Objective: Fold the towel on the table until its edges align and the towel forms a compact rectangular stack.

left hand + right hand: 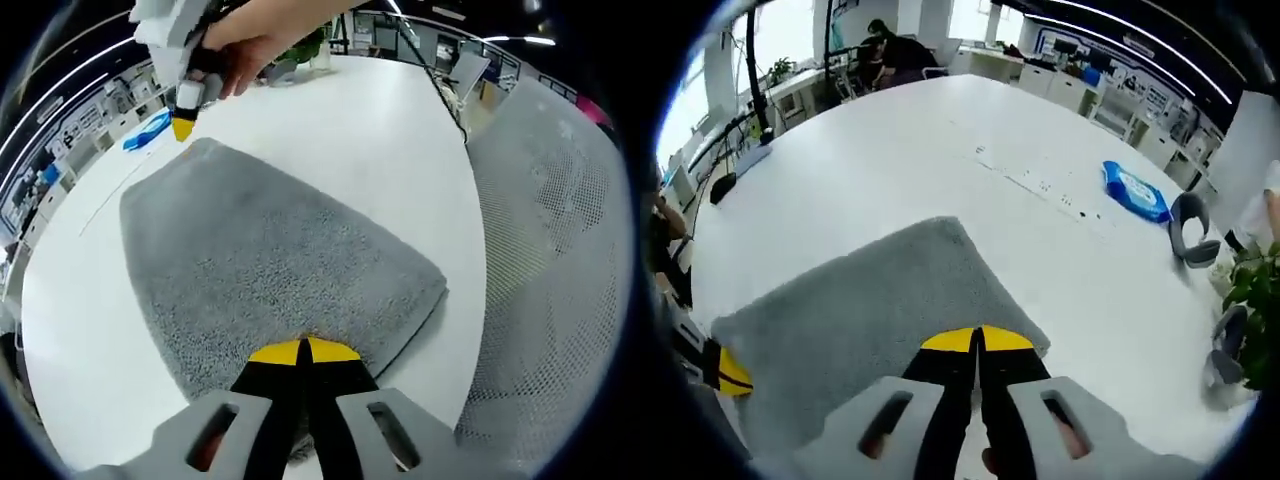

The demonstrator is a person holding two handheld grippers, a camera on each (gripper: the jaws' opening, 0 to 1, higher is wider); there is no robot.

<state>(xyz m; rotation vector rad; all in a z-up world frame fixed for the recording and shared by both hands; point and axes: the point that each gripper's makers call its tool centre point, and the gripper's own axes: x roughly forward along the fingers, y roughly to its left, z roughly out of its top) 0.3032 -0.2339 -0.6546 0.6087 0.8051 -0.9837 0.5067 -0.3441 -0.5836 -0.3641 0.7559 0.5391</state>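
A grey towel (270,250) lies folded and flat on the white table (400,140). In the left gripper view my left gripper (303,352) hovers over the towel's near edge, yellow tips pressed together, no cloth visibly pinched. The right gripper (183,125), held by a hand (260,40), points down just beside the towel's far corner. In the right gripper view the towel (870,310) spreads below my right gripper (978,340), whose tips are shut over its edge. The left gripper's yellow tip (732,372) shows at the towel's left side.
A blue wipes pack (1135,190) lies on the table, also seen as the pack (148,130) beyond the towel. A plant (1255,290) and a grey curved object (1188,225) stand at the table's side. A grey mesh chair (560,250) borders the table edge. A person (890,45) sits far back.
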